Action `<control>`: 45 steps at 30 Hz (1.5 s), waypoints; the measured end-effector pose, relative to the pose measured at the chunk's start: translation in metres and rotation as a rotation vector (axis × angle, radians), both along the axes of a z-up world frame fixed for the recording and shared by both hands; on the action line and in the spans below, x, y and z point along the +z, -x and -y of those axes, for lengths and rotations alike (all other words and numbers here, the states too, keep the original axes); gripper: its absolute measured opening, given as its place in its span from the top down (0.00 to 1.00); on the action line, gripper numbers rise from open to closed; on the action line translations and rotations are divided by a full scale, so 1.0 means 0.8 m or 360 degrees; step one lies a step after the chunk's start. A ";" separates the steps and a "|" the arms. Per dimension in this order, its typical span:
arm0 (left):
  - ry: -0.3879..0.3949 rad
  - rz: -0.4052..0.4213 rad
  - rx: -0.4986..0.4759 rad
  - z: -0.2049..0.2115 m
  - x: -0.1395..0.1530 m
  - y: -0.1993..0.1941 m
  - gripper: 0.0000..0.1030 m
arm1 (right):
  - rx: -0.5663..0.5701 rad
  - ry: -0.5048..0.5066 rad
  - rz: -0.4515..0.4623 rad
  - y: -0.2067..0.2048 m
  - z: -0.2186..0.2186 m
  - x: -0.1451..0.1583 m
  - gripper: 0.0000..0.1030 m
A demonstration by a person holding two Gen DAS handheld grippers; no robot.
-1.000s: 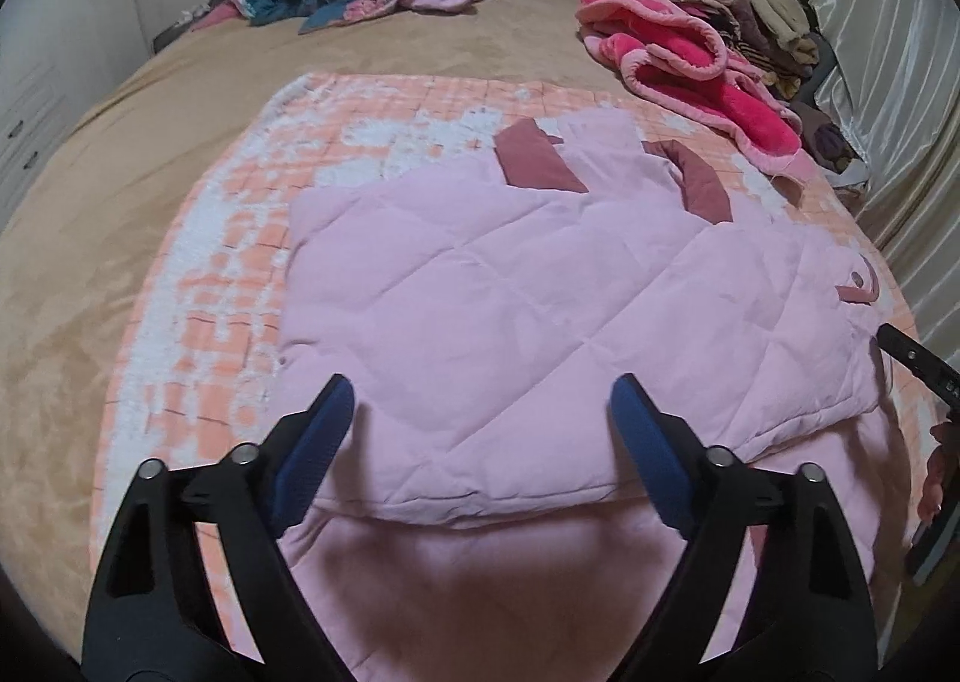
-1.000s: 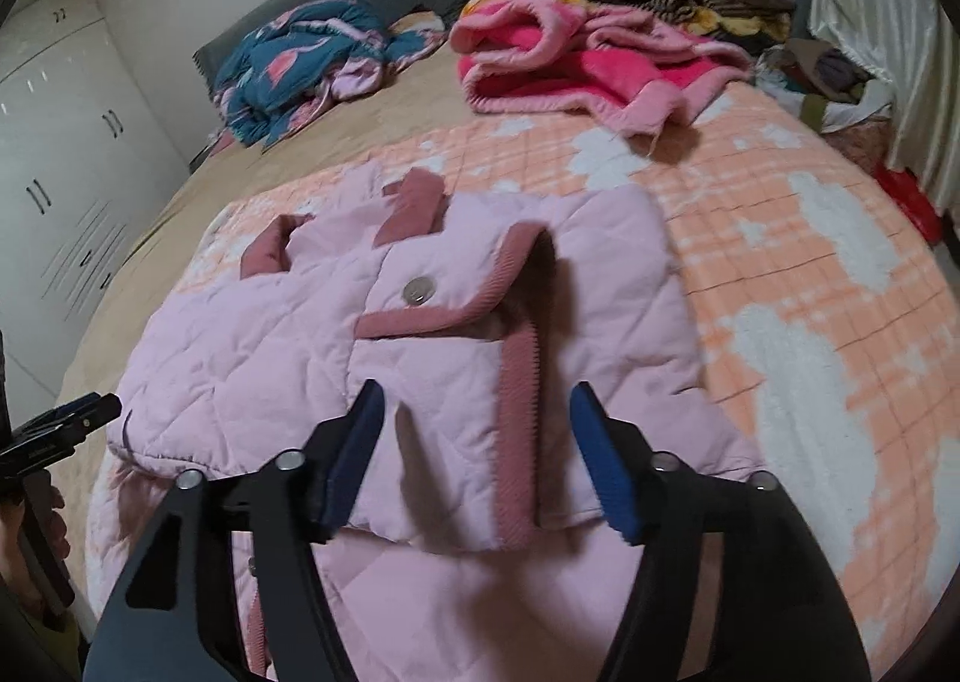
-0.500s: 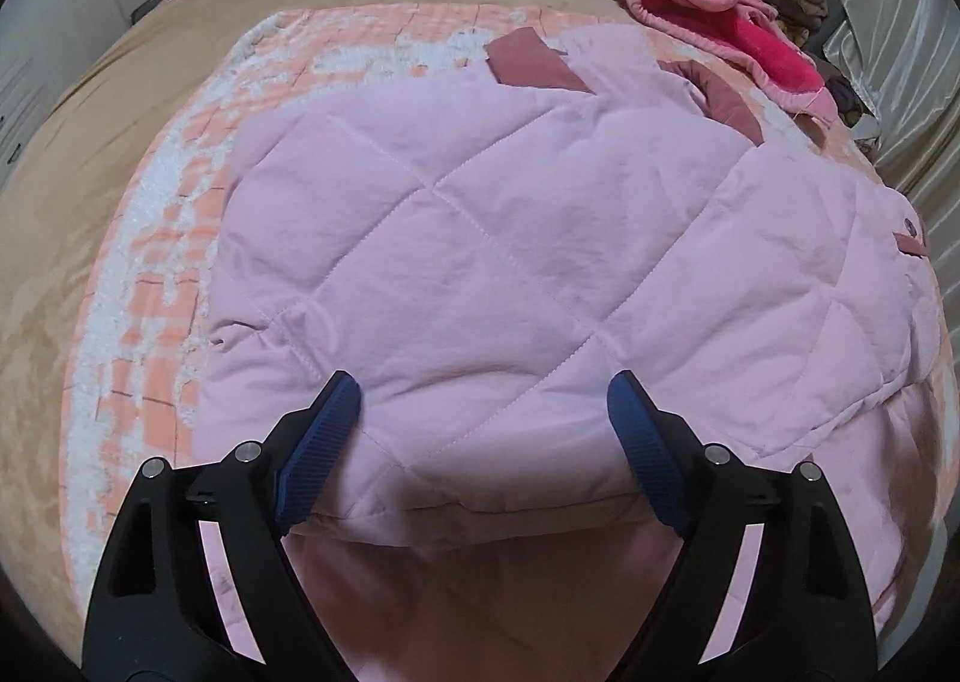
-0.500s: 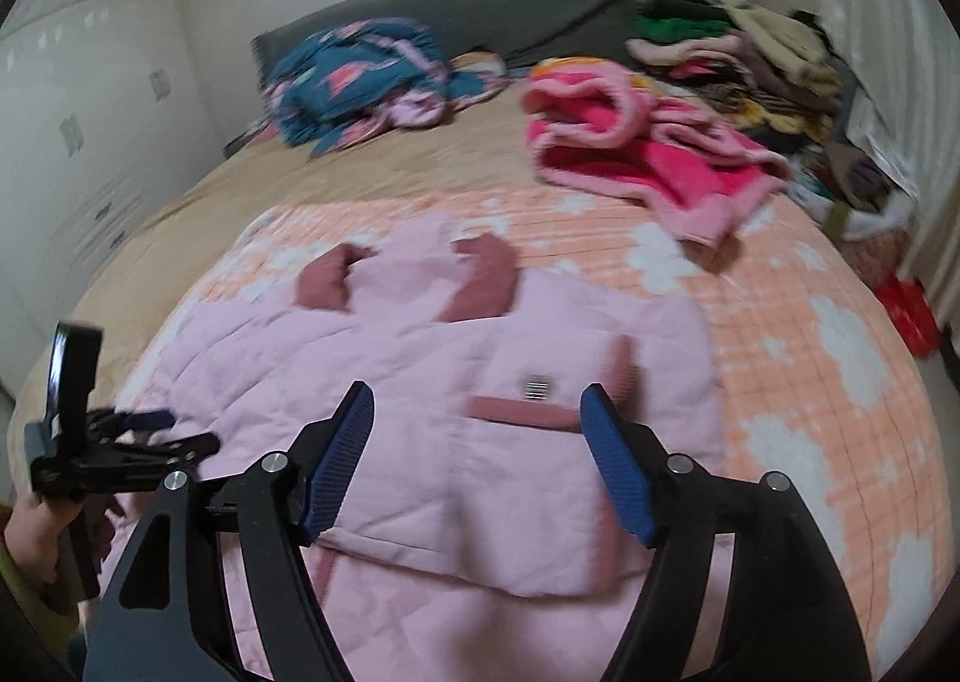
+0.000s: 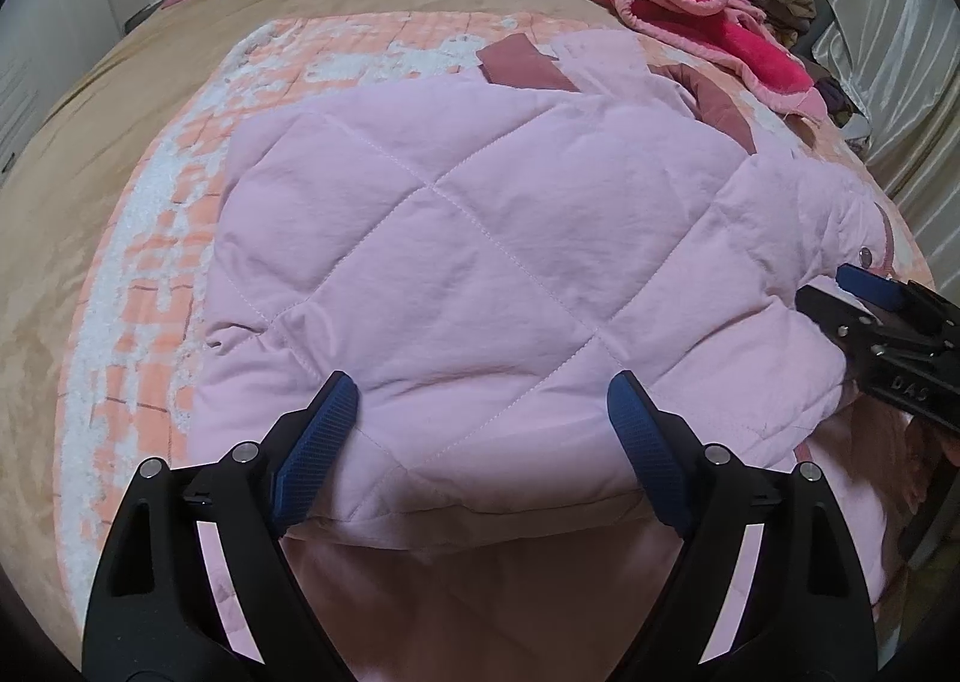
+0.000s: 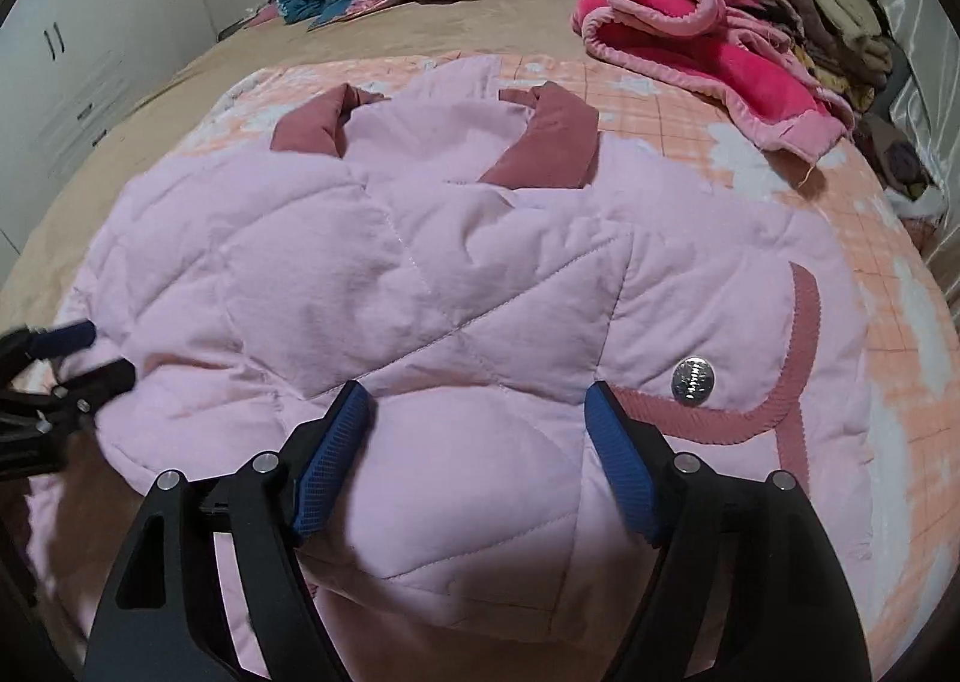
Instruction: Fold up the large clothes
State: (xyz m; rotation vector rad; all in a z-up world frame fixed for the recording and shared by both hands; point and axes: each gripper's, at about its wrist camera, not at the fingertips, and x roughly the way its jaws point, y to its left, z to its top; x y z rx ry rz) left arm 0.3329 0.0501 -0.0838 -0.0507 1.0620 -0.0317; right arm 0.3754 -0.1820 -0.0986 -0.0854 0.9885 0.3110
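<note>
The puffy pink quilted jacket (image 5: 480, 262) lies folded on the bed, soft and light, best pinched at its thick near edge, with the left gripper (image 5: 480, 430) wide and the right gripper (image 6: 480, 442) opening, both empty.

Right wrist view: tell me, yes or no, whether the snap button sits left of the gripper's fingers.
No, the snap button sits on the pink jacket to the right of the right gripper.

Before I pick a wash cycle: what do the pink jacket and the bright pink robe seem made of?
Pink jacket: likely matte woven shell with padding; diamond quilting puffs, a metal-looking snap, ribbed dusty-rose trim. Bright pink robe: probably plush fleece, fuzzy nap, soft rolled edges.
</note>
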 end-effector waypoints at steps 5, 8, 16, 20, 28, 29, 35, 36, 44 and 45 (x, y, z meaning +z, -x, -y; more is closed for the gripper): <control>-0.0005 0.0018 0.0003 0.001 0.006 0.004 0.21 | -0.0012 -0.0040 -0.0012 0.008 0.007 0.007 0.27; 0.0012 0.0038 0.0017 -0.001 0.013 0.010 0.11 | -0.0033 -0.0076 -0.0008 0.019 0.017 0.012 0.21; -0.0002 0.0080 0.0100 -0.008 0.032 0.033 0.09 | -0.0042 -0.0065 0.0031 0.048 0.022 0.023 0.09; 0.0022 0.0101 0.0152 -0.019 0.044 0.045 0.09 | -0.0062 -0.0077 0.0042 0.056 0.027 0.028 0.06; 0.0018 0.0175 0.0155 -0.025 0.069 0.064 0.09 | -0.0085 -0.0125 0.0086 0.075 0.031 0.048 0.05; 0.0022 0.0191 0.0152 -0.025 0.072 0.067 0.09 | -0.0084 -0.0132 0.0094 0.077 0.031 0.051 0.05; 0.0004 0.0259 0.0150 -0.022 0.093 0.082 0.09 | -0.0085 -0.0147 0.0153 0.092 0.031 0.071 0.05; -0.0002 0.0263 0.0148 -0.022 0.095 0.084 0.09 | -0.0082 -0.0148 0.0165 0.095 0.030 0.076 0.05; -0.0019 0.0309 0.0163 -0.022 0.111 0.099 0.09 | -0.0094 -0.0147 0.0297 0.120 0.030 0.111 0.05; -0.0016 0.0316 0.0160 -0.021 0.113 0.100 0.09 | -0.0093 -0.0141 0.0314 0.123 0.030 0.116 0.05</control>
